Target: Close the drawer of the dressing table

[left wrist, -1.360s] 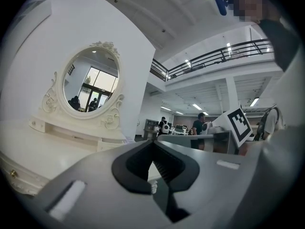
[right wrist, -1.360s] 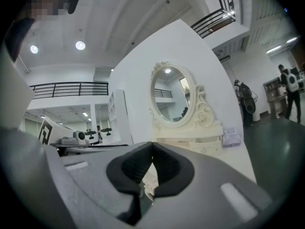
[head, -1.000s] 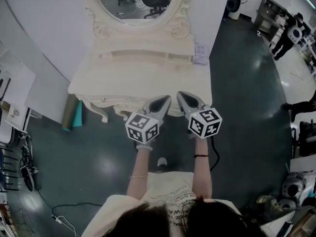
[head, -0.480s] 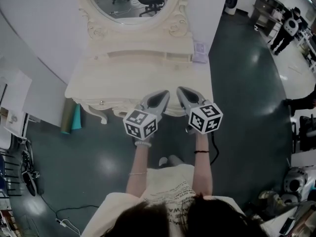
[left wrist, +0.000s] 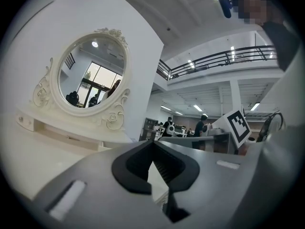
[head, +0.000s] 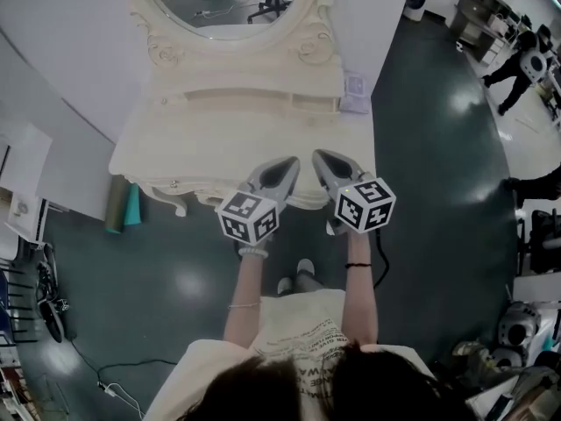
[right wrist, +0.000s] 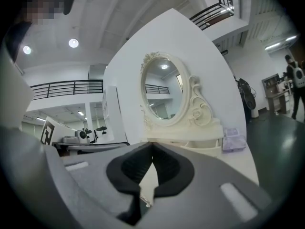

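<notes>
The drawer belongs to the front of the cream dressing table (head: 219, 143), under the near edge of the tabletop. From above that edge hides its face, so how far it stands out cannot be told. Both hand-held grippers point at this front edge side by side, near each other. The left hand-held gripper (head: 292, 162) has its jaws together, tips meeting, with nothing between them. The right hand-held gripper (head: 318, 155) is the same, pads closed on nothing. Both tips lie over the near rim of the tabletop in the head view; whether they touch it cannot be told.

Along the back of the tabletop runs a low shelf (head: 254, 102) with open compartments; what lies in them cannot be made out. A small lilac box (head: 354, 95) sits at the shelf's right end. Above the shelf rises an oval mirror (head: 223, 3) in a carved frame. A teal roll (head: 132, 205) leans by the table's left leg on the dark floor (head: 438, 200).
</notes>
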`<state>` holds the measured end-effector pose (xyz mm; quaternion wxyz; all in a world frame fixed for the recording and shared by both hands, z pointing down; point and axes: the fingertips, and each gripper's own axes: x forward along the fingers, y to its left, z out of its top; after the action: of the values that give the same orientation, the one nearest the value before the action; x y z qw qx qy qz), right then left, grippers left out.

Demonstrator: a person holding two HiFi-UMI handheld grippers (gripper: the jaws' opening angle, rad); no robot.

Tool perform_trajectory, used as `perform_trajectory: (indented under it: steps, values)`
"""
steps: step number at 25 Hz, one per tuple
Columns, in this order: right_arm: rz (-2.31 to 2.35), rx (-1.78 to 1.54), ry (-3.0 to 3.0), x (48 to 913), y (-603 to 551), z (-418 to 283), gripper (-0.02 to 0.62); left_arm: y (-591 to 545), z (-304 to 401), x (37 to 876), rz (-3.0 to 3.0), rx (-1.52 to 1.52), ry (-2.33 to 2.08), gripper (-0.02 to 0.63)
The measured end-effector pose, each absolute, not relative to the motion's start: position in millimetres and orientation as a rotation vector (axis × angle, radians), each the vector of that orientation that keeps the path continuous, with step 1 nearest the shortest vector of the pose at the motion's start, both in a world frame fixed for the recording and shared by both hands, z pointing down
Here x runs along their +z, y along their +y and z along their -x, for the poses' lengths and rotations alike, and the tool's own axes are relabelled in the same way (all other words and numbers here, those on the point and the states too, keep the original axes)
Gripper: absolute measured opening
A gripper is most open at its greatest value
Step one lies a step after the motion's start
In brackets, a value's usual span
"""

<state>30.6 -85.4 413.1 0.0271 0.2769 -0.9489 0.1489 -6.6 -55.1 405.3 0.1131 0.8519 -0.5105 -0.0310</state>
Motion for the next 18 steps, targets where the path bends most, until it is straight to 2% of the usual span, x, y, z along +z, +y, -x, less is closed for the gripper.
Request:
perform_trajectory:
  steps: [18]
  values:
    - [-0.745,0.506,-2.897,425,-150,-36,0.003,-118,-5,412,-2.435,-0.111,-1.537,0.000]
